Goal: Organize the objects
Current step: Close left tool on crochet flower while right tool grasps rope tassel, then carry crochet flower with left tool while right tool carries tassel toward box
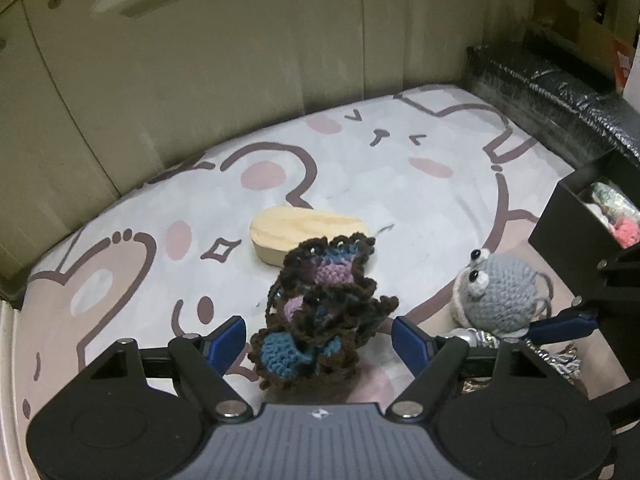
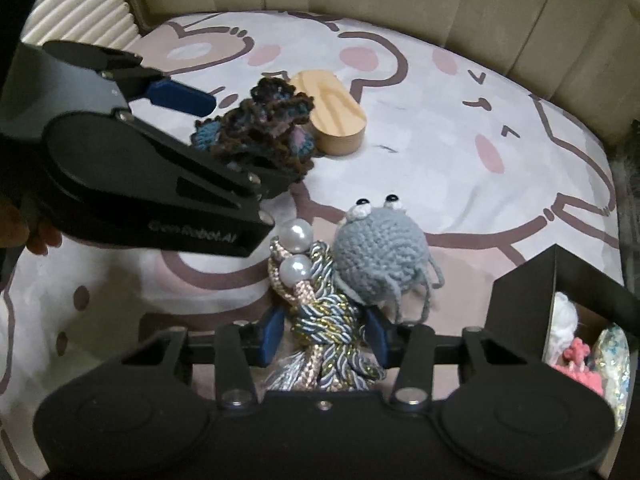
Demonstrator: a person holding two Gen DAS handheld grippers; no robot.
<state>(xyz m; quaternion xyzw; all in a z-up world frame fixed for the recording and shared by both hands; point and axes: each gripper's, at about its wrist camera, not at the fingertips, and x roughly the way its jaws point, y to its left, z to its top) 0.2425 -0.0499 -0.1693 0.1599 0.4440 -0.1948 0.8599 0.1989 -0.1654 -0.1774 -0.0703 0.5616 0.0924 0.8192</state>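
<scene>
Bed inventory, sorting partly done.
Black box [image 2: 520,296] at right edge holds some items; left claw [image 1: 318,336] unclenched around brown-blue crochet flower [image 1: 320,312]; right claw [image 2: 326,334] pinching twisted cord tassel [image 2: 320,320]; grey crochet crab [image 2: 380,256], wooden oval block [image 2: 336,112] remain.

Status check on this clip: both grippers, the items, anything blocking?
Left gripper open, straddling dark crochet flower. Right gripper fingers around braided tassel; contact unclear. Grey crochet crab touching tassel, wooden block behind flower.
</scene>
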